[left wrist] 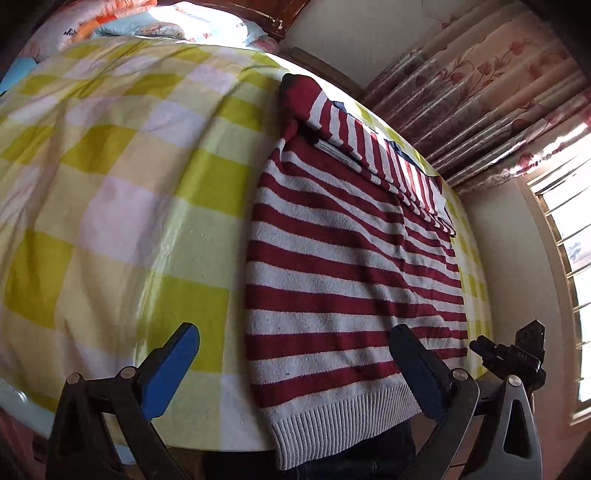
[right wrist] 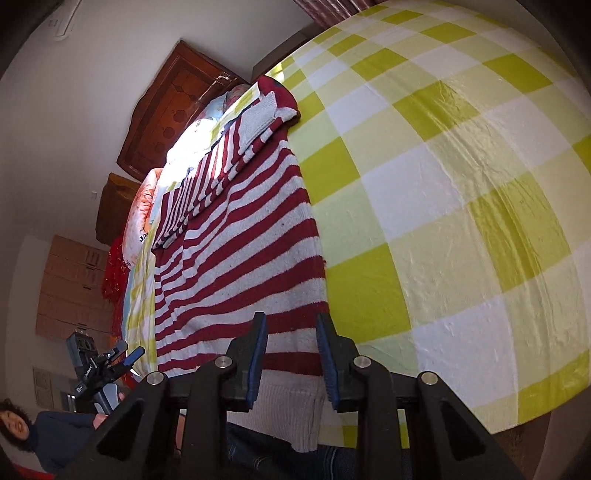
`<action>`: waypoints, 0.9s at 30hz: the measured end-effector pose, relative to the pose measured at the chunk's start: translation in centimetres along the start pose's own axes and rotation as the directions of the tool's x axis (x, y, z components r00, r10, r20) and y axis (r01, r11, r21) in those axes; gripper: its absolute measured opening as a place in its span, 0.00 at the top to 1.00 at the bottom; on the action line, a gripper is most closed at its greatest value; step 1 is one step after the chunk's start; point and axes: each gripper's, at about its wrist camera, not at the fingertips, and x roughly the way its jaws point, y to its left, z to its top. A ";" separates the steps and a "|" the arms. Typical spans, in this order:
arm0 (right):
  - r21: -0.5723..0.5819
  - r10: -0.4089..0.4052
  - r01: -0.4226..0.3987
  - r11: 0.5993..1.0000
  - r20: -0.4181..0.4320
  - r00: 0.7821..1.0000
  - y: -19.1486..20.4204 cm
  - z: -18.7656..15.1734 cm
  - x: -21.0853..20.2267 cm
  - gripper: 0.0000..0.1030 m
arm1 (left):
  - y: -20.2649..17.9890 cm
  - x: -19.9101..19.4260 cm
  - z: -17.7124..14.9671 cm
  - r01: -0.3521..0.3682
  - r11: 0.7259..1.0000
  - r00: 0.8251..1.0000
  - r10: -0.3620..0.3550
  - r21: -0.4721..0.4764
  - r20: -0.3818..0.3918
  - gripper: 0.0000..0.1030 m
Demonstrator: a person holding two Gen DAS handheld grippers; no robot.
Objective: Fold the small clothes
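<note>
A red and white striped knit sweater (left wrist: 343,266) lies flat on a bed with a yellow and white checked sheet (left wrist: 122,192). Its sleeves are folded in over the upper body, and its ribbed hem (left wrist: 332,424) hangs over the near bed edge. My left gripper (left wrist: 295,354) is wide open above the hem, one blue finger (left wrist: 173,365) over the sheet and the other over the sweater. In the right wrist view my right gripper (right wrist: 291,343) is open, its fingers (right wrist: 258,343) straddling the sweater's (right wrist: 243,236) hem corner. The left gripper (right wrist: 110,362) shows there at the lower left.
Pillows and a quilt (left wrist: 147,26) lie at the head of the bed by a wooden headboard (right wrist: 177,110). Floral curtains (left wrist: 480,92) and a bright window (left wrist: 569,240) are on the right. The right gripper's body (left wrist: 517,354) shows beside the sweater. A person (right wrist: 22,432) is at the lower left.
</note>
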 end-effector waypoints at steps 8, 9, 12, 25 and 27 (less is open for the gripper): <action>-0.063 -0.074 0.068 0.996 -0.092 0.993 0.6 -2.2 0.2 0.72 | -1.0 0.5 0.5 0.084 0.996 0.996 -0.083 -0.021 0.032 0.00; -0.066 -0.067 0.061 0.996 -0.109 0.992 0.8 -2.2 0.6 0.71 | -1.0 0.5 0.6 0.090 0.996 0.996 -0.090 -0.017 0.027 0.00; -0.075 -0.039 0.030 0.997 -0.123 0.992 1.6 -1.4 1.3 0.64 | -1.5 0.7 0.8 0.115 0.993 0.993 -0.115 -0.008 0.020 0.00; 0.071 0.403 -0.397 0.915 -0.213 0.890 1.2 -0.1 4.5 0.36 | -0.7 -0.5 1.4 0.095 0.995 0.995 -0.095 -0.009 0.016 0.00; 0.081 0.439 -0.431 0.899 -0.176 0.881 1.7 0.9 5.3 0.36 | -0.4 -0.6 1.6 0.105 0.994 0.994 -0.104 -0.031 0.018 0.00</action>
